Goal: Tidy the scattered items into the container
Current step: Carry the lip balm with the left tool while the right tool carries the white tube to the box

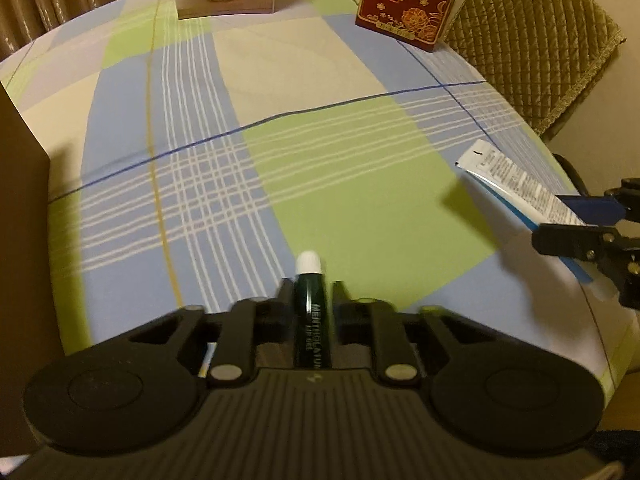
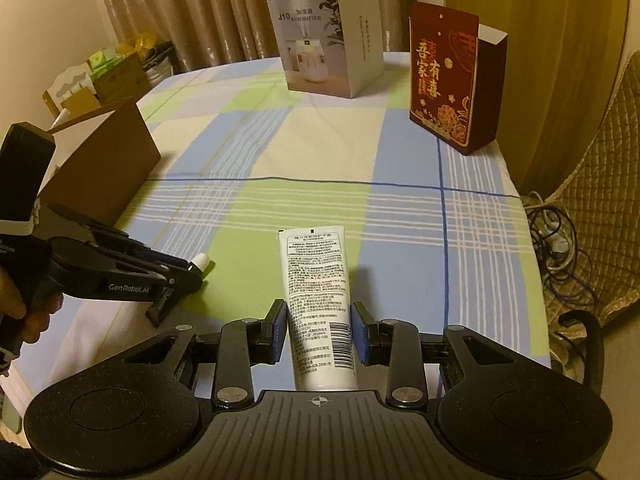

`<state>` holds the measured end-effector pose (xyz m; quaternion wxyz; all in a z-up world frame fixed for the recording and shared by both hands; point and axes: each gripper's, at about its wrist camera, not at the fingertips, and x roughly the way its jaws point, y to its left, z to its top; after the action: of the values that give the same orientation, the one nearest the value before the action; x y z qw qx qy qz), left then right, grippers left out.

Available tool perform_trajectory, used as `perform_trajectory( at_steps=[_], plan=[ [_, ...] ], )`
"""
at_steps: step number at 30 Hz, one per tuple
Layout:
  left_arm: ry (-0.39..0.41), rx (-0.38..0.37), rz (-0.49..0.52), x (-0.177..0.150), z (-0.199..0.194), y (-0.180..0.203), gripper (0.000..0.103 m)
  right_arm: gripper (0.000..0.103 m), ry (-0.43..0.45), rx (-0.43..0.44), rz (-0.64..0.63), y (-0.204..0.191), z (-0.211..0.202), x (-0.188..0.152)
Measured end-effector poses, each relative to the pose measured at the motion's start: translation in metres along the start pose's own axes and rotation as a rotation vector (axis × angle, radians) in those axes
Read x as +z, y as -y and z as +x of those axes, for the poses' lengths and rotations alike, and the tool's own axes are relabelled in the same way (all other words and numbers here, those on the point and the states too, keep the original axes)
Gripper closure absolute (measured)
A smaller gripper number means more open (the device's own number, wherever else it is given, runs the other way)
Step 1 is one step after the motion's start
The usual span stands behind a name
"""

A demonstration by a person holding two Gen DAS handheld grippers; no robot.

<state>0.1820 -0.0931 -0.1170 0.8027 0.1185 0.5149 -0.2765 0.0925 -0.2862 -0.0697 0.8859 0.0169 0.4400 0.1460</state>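
My left gripper (image 1: pixel 311 286) is shut on a dark green lip balm stick (image 1: pixel 310 312) with a white cap, held above the checked tablecloth. It also shows in the right wrist view (image 2: pixel 188 276), at the left. My right gripper (image 2: pixel 319 312) is shut on a white hand cream tube (image 2: pixel 318 296) with printed text, flat end pointing forward. The tube (image 1: pixel 516 184) and the right gripper (image 1: pixel 576 220) show at the right edge of the left wrist view. A brown cardboard box (image 2: pixel 100 160) stands at the table's left edge; its wall (image 1: pixel 20 208) fills the left of the left wrist view.
A white humidifier box (image 2: pixel 332 40) stands at the table's far side, a red box with gold lettering (image 2: pixel 452 76) at the far right. A quilted chair (image 1: pixel 532 36) sits beyond the right edge. Cables (image 2: pixel 560 240) lie on the floor. Curtains hang behind.
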Motion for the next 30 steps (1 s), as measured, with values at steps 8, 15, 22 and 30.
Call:
perform_trajectory(
  at_steps=[8,15,22,30],
  plan=[
    [0.041,-0.005,-0.031,-0.004,-0.03,-0.005,0.091,0.067,0.011,0.041,-0.035,-0.008,0.006,0.01],
    [0.14,0.012,-0.065,-0.002,-0.074,-0.019,0.091,0.067,0.019,0.084,-0.085,-0.03,0.014,0.022],
    [0.238,0.022,-0.099,-0.008,-0.122,-0.042,0.091,0.067,0.036,0.121,-0.118,-0.059,0.018,0.037],
    [0.377,0.054,-0.147,-0.017,-0.188,-0.086,0.091,0.067,0.091,0.218,-0.142,-0.107,0.018,0.068]
  ],
)
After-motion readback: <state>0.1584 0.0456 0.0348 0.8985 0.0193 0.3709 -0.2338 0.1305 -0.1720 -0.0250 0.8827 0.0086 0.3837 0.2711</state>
